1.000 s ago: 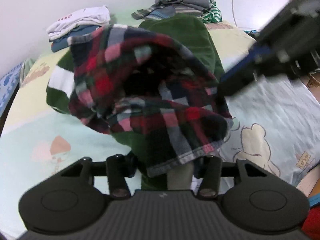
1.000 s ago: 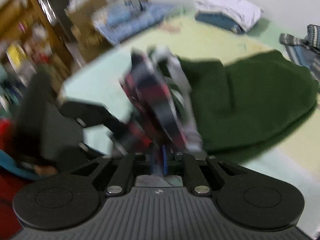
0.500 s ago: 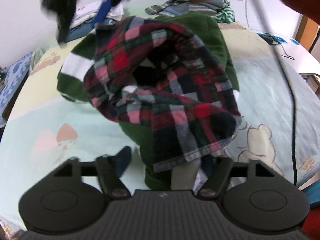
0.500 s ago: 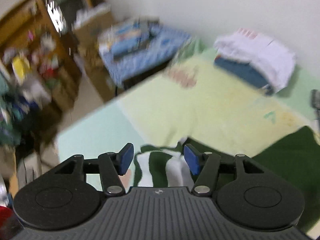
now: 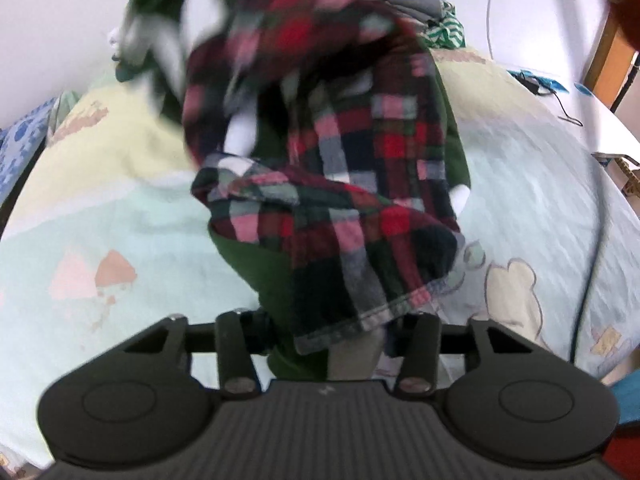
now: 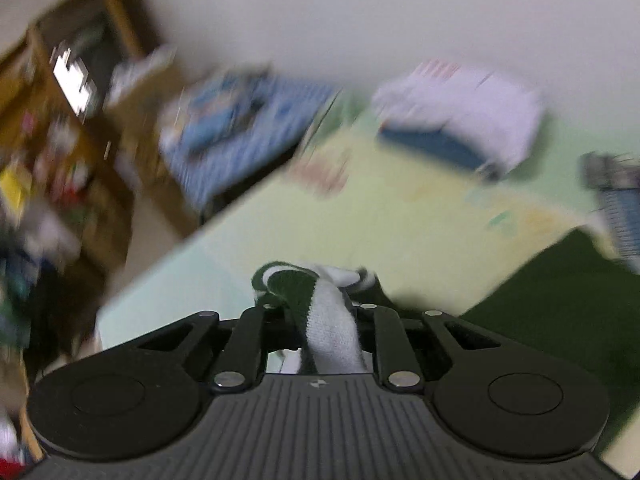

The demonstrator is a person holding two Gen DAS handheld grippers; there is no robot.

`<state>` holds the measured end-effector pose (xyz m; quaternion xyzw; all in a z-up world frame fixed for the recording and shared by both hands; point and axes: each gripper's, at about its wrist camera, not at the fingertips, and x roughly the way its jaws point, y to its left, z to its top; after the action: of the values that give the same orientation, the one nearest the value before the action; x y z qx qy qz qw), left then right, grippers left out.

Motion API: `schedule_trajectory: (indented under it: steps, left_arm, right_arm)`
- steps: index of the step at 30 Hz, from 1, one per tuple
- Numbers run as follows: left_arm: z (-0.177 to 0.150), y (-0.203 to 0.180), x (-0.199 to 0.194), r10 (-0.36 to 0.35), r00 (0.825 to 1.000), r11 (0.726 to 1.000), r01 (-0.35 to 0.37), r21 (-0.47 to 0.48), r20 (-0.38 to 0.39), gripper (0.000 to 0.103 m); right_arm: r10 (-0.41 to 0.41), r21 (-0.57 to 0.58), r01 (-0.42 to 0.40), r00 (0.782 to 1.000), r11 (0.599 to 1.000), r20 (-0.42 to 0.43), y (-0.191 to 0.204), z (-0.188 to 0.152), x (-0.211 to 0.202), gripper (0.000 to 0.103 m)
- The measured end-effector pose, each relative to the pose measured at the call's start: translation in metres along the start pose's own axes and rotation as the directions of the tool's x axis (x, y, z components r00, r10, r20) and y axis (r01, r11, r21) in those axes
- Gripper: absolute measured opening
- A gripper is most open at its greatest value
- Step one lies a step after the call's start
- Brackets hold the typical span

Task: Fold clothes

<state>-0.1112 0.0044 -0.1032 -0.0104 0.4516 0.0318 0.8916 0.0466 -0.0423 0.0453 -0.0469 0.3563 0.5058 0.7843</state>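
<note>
Big bed point(image 5: 120, 208) with a soft sheet in pale green, yellow and blue, cartoon shapes printed on it. Heaped in the middle, a dark green jacket point(image 5: 256, 272) with a red, navy and white checked lining point(image 5: 360, 200), partly lifted off the sheet. Far back by the wall, a folded white and blue pile point(image 6: 460, 128). Left gripper point(image 5: 328, 344) closing, hem of the jacket between its jaws. Right gripper point(image 6: 320, 320) closing too, clamped on the green and white striped cuff point(image 6: 316, 296), held up above the bed.
</note>
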Motion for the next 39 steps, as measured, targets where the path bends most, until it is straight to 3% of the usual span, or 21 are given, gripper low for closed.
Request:
schedule_trajectory:
  steps: [2, 5, 9, 12, 14, 19, 23, 24, 27, 30, 33, 36, 39]
  left_arm:
    - [0.007, 0.005, -0.002, 0.025, 0.999, 1.000, -0.025, -0.004, 0.019, 0.040]
    - [0.021, 0.018, -0.015, 0.075, 0.993, 0.997, -0.073, -0.018, 0.087, 0.036]
    - [0.048, 0.035, -0.037, 0.110, 0.976, 0.993, -0.098, -0.071, 0.188, 0.033]
    - [0.067, 0.046, -0.065, 0.128, 0.953, 0.990, -0.107, -0.089, 0.275, 0.029]
    - [0.078, 0.052, -0.090, 0.128, 0.929, 0.990, -0.097, -0.107, 0.346, 0.028]
    - [0.102, 0.064, -0.145, 0.162, 0.851, 0.985, -0.114, -0.126, 0.499, 0.028]
    - [0.114, 0.082, -0.191, 0.199, 0.770, 0.979, -0.135, -0.150, 0.607, 0.019]
    - [0.117, 0.090, -0.199, 0.181, 0.770, 0.983, -0.115, -0.146, 0.612, 0.019]
    - [0.123, 0.111, -0.206, 0.102, 0.798, 0.993, -0.043, -0.114, 0.593, 0.021]
    - [0.120, 0.113, -0.176, 0.081, 0.854, 0.996, -0.055, -0.066, 0.514, 0.021]
    - [0.110, 0.108, -0.134, 0.033, 0.915, 0.999, -0.032, -0.008, 0.402, 0.022]
    - [0.093, 0.103, -0.085, -0.001, 0.956, 0.998, -0.018, 0.062, 0.293, 0.026]
    - [0.077, 0.101, -0.041, -0.051, 0.985, 0.993, 0.033, 0.109, 0.167, 0.033]
  right_arm:
    - [-0.071, 0.032, 0.068, 0.992, 0.997, 0.101, -0.004, 0.000, -0.036, 0.016]
    - [-0.174, 0.092, 0.158, 0.963, 0.983, 0.207, -0.012, -0.002, -0.079, 0.016]
    - [-0.225, 0.217, 0.163, 0.926, 0.962, 0.303, -0.024, -0.016, -0.127, 0.016]
    - [-0.259, 0.300, 0.148, 0.890, 0.942, 0.375, -0.031, -0.027, -0.164, 0.016]
    - [-0.274, 0.332, 0.131, 0.860, 0.934, 0.431, -0.030, -0.032, -0.184, 0.016]
    - [-0.243, 0.351, 0.039, 0.792, 0.935, 0.561, -0.018, -0.038, -0.219, 0.016]
    - [-0.239, 0.320, 0.027, 0.726, 0.947, 0.645, 0.003, -0.036, -0.239, 0.016]
    - [-0.248, 0.313, 0.042, 0.712, 0.949, 0.657, 0.010, -0.037, -0.242, 0.016]
    - [-0.273, 0.303, 0.079, 0.683, 0.950, 0.677, 0.025, -0.037, -0.244, 0.016]
    - [-0.343, 0.324, 0.161, 0.680, 0.932, 0.649, 0.036, -0.038, -0.231, 0.016]
    - [-0.477, 0.394, 0.298, 0.711, 0.870, 0.517, 0.034, -0.049, -0.196, 0.016]
    - [-0.584, 0.473, 0.407, 0.745, 0.781, 0.323, 0.016, -0.071, -0.157, 0.016]
    - [-0.673, 0.500, 0.539, 0.729, 0.678, 0.126, -0.002, -0.101, -0.124, 0.017]
